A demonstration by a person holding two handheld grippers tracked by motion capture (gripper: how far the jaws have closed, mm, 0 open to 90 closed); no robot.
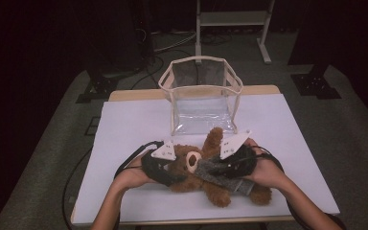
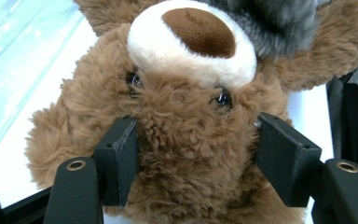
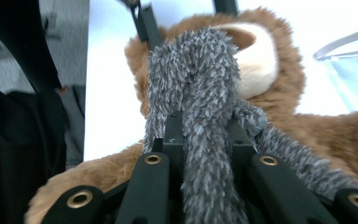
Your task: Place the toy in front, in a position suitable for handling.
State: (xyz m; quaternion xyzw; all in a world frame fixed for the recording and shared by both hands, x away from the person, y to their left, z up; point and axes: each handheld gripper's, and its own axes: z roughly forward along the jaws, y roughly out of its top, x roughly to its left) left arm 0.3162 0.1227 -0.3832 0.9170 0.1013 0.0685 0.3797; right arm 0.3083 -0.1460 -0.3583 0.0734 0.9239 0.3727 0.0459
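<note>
Two claws work one brown teddy bear lying on its back on my white worktop, just before a clear bag. My left claw clamps its head; my right claw is pinched tight on its grey scarf.

We saw a clear plastic bag with a cream rim standing open on a white table, at its far middle. Beyond the bag, a pale metal stand rose from the grey carpet. Left of the bag, black cables trailed across the floor near a dark stand foot.
</note>
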